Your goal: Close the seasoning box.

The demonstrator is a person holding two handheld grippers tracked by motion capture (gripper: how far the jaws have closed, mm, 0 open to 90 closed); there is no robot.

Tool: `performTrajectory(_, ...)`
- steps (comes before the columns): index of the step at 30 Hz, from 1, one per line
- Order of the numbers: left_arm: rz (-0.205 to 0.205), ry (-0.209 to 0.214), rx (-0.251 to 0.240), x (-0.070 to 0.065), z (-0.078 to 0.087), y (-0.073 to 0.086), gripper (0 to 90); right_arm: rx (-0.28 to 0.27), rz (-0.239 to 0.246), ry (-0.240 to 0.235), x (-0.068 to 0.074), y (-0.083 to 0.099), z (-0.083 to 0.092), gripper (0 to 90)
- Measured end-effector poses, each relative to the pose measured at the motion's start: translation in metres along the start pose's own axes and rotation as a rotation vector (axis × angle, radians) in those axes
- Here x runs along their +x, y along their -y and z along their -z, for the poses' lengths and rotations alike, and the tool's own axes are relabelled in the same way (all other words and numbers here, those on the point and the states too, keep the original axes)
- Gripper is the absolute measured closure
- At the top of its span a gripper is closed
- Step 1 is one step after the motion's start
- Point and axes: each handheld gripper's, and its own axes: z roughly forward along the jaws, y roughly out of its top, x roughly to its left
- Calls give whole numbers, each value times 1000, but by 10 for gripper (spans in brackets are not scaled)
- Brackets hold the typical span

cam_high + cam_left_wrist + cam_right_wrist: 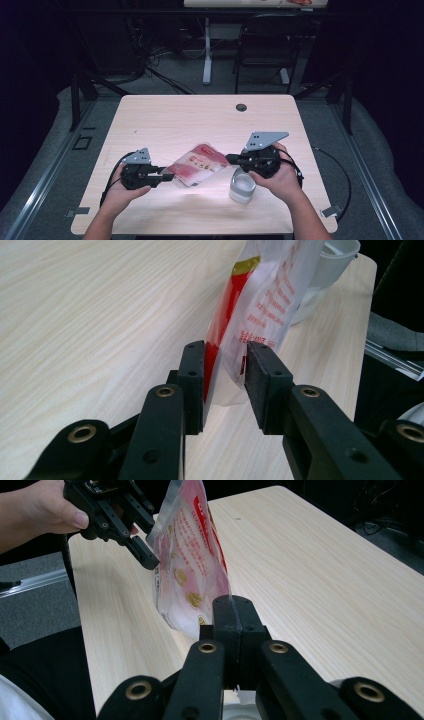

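Right gripper (233, 611) clamped on bag (198, 165) edge; left gripper (226, 371) half-open astride other end (pads not pressing), cup (242, 188) beside.

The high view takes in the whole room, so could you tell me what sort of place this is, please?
Probably a lab or recording workspace: a bare wooden table under dark curtains, tangled cables on the floor, and a desk leg beside a black chair behind.

Red printed lines of text are seen on the clear side of the pouch (270, 295) in the left gripper view, apparently in East Asian characters, but too small and slanted to be read. Red print and gold round marks on the pouch in the right gripper view are likewise illegible.
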Motion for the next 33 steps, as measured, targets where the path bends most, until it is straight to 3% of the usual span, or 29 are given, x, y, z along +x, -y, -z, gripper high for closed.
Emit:
performTrajectory(12,26,-12,5,7,-9,13,701,26,21,11,3,0,-13,900)
performTrajectory(22,6,-23,24,6,-20,15,698,29,16,20,3,9,-15,900)
performTrajectory(33,-7,-53,46,8,-28,21,655,52,46,33,5,12,-23,900)
